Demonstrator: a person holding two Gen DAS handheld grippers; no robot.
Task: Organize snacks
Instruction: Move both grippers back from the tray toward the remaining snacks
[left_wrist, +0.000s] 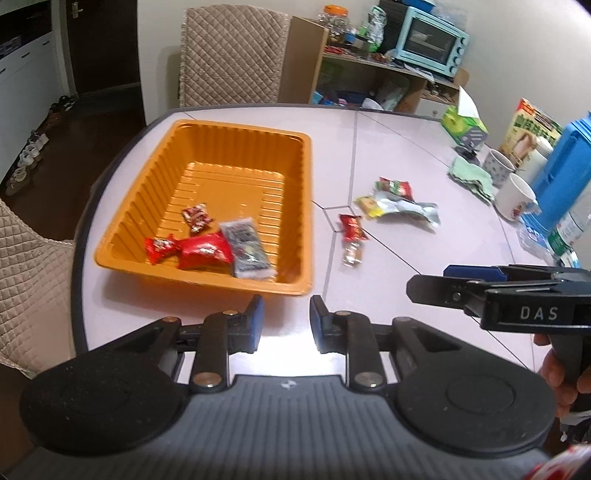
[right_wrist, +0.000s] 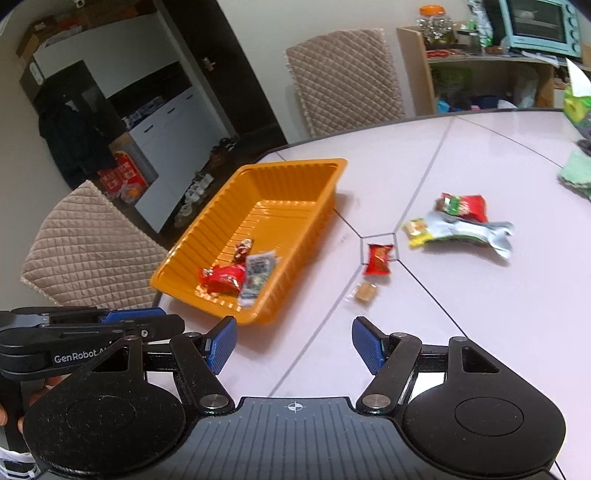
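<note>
An orange tray (left_wrist: 236, 147) sits on the pale counter (left_wrist: 406, 280), toward its left edge. Inside the tray, at the near end, lie four snacks: a small red candy packet (left_wrist: 197, 218), a red twisted-end wrapper (left_wrist: 159, 248), a larger red pouch (left_wrist: 205, 252) touching it, and a dark clear-wrapped bar (left_wrist: 246, 248) resting against the pouch's right side.

Outside the tray, to its right on the counter, lies a small red packet (right_wrist: 378, 258) on the tile seam, with a clear-wrapped brown biscuit (right_wrist: 365, 291) just beside its near end. Farther right sits a loose cluster: a red and green packet (right_wrist: 463, 206), a yellow packet (right_wrist: 417, 229) and a crumpled silver wrapper (right_wrist: 476, 232), touching or overlapping one another.

The left gripper (left_wrist: 286, 319) hovers above the counter just in front of the tray's near rim, its blue pads a modest gap apart and holding nothing. The right gripper (right_wrist: 293, 343) hovers over bare counter between the tray corner and the biscuit, spread wide, with nothing between its fingers.

At the far right edge stand two white mugs (left_wrist: 511, 195), a green cloth (left_wrist: 472, 177) and a blue container (left_wrist: 565, 173).
</note>
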